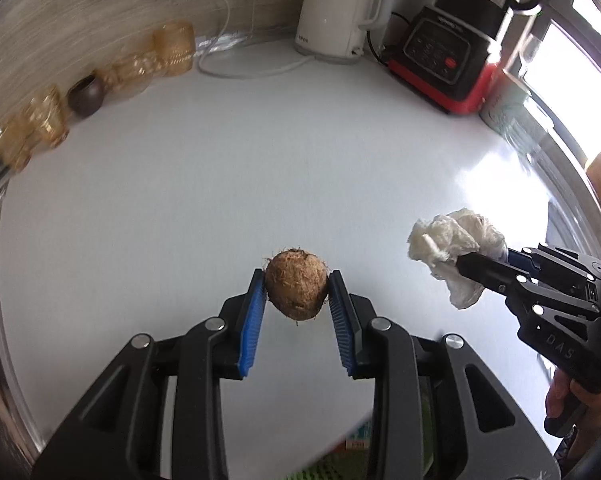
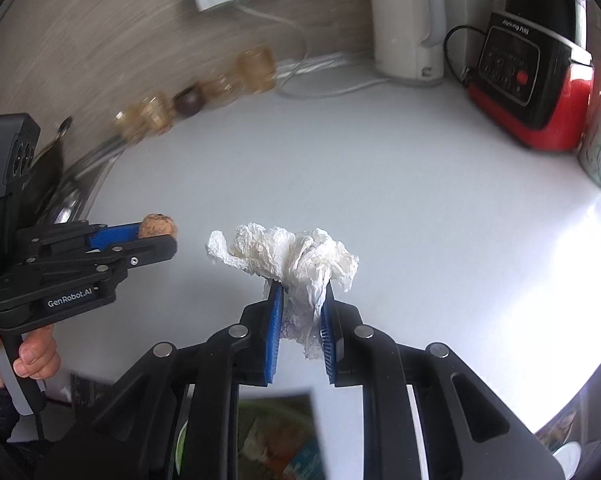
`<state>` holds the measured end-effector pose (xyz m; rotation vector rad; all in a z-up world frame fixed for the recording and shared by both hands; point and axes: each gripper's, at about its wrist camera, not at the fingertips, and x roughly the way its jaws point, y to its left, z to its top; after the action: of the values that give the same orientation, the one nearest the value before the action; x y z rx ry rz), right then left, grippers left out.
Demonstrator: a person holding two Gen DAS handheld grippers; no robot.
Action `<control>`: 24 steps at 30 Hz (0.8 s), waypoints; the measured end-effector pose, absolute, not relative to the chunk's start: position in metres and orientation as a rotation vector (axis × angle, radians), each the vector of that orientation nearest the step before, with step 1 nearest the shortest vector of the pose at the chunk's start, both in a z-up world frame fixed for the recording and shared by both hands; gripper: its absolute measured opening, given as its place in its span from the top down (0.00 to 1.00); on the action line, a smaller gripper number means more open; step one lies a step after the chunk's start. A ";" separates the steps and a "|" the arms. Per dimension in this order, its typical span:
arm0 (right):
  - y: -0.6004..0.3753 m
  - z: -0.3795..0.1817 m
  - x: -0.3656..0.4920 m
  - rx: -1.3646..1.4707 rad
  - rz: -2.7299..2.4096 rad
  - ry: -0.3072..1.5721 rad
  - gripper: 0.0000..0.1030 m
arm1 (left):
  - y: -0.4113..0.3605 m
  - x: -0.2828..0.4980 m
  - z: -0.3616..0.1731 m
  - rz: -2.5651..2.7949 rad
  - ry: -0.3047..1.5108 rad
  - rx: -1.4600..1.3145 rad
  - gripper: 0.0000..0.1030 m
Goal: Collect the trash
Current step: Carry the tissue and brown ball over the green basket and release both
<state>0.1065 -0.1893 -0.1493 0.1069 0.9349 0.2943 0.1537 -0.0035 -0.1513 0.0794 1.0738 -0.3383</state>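
Note:
My left gripper (image 1: 296, 285) is shut on a brown fuzzy round husk (image 1: 296, 283) and holds it above the white countertop (image 1: 260, 152). It also shows at the left of the right wrist view (image 2: 168, 236) with the husk (image 2: 158, 226) at its tips. My right gripper (image 2: 300, 294) is shut on a crumpled white paper tissue (image 2: 296, 258), held above the counter. In the left wrist view the right gripper (image 1: 466, 262) reaches in from the right with the tissue (image 1: 456, 248).
Along the back wall stand amber glasses (image 1: 172, 48), a small dark bowl (image 1: 85, 97), a white kettle (image 1: 340, 8) with its cord and a red and black blender (image 1: 448, 60). A colourful packet (image 2: 280, 436) lies below my right gripper. A sink rim (image 2: 80, 184) lies left.

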 end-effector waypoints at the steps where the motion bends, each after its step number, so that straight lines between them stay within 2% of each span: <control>1: -0.184 -0.152 0.094 0.106 0.309 0.943 0.82 | -0.001 0.143 -0.153 -0.331 1.081 0.081 0.69; 15: -0.164 -0.183 -0.034 0.110 0.333 1.039 0.82 | 0.009 0.008 -0.192 -0.343 1.188 0.105 0.69; 24: -0.175 -0.186 -0.079 0.113 0.292 1.043 0.82 | -0.013 -0.032 -0.207 -0.401 1.210 0.140 0.69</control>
<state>-0.0787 -0.1745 -0.1862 0.1132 1.0432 0.2916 -0.0324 -0.0134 -0.2075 0.1396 1.2101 -0.4006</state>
